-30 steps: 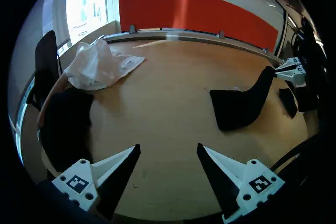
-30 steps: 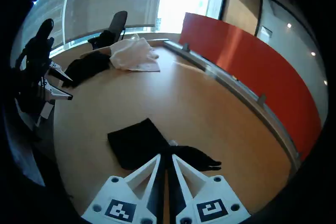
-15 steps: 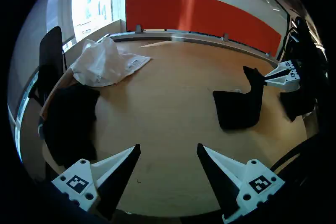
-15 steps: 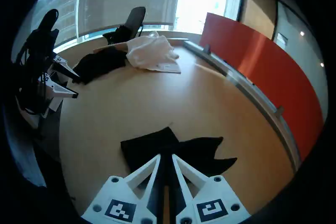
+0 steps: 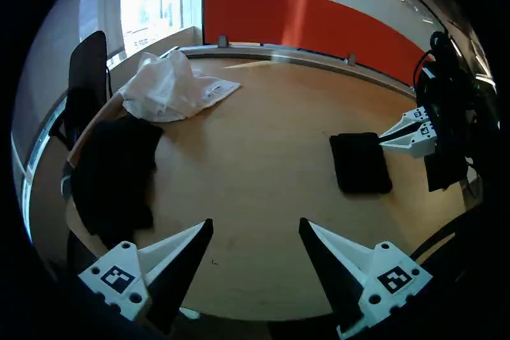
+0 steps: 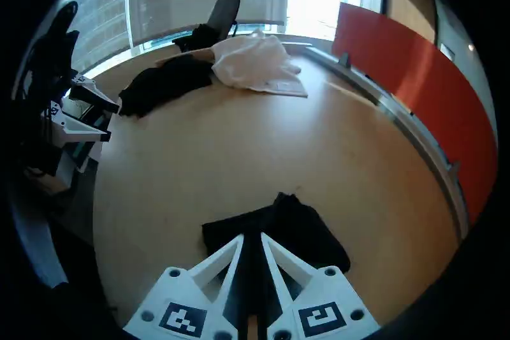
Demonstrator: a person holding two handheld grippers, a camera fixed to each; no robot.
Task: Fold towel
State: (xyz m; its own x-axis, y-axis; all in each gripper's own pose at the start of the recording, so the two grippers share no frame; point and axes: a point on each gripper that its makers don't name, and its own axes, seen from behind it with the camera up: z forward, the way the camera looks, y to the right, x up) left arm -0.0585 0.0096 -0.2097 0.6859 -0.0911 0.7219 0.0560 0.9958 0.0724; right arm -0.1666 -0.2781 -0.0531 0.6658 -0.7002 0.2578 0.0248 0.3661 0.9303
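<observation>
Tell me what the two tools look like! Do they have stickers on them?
Both look alike. The left tool and the right tool each have two white, wedge-shaped fingers that narrow to a point, with black inner faces. Each finger's wide base carries a square black-and-white pattern marker, with small round holes around it. The body behind the right tool is black.

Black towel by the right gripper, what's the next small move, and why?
Probably open the right gripper and let go: the black towel lies folded flat on the table, with its edge pinched in the gripper's nearly shut jaws.
</observation>
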